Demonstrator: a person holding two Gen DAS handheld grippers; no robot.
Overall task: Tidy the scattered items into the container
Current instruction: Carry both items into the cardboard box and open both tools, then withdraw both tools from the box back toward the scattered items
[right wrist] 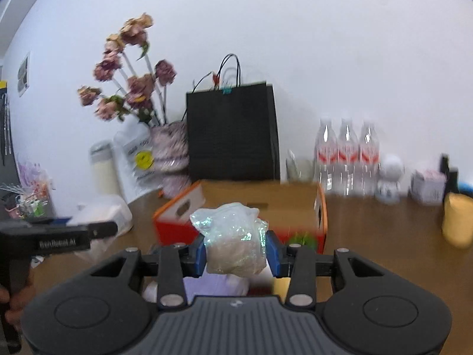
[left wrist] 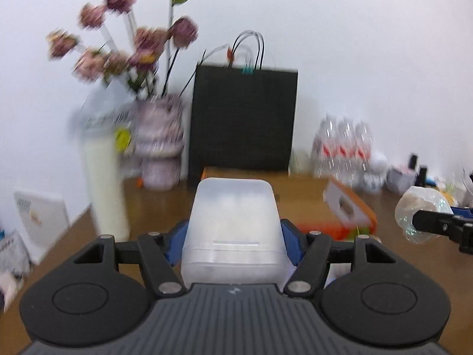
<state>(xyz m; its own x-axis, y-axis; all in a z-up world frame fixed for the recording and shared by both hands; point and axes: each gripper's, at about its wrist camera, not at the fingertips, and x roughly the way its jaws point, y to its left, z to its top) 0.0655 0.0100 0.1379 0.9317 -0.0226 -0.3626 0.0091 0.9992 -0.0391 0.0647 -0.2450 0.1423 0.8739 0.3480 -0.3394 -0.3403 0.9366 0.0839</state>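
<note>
You had both loads airborne, short of the orange box [right wrist: 320, 207]: left hand-held gripper [left wrist: 233, 244] clamped the frosted tub [left wrist: 233, 224], right hand-held gripper [right wrist: 236, 254] pinched the glittery bag [right wrist: 233, 239]. Best move was clearing the box's near wall before releasing.

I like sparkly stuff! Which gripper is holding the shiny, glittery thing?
The right gripper holds the glittery crinkled bag; the left gripper holds a plain, frosted white box.
</note>
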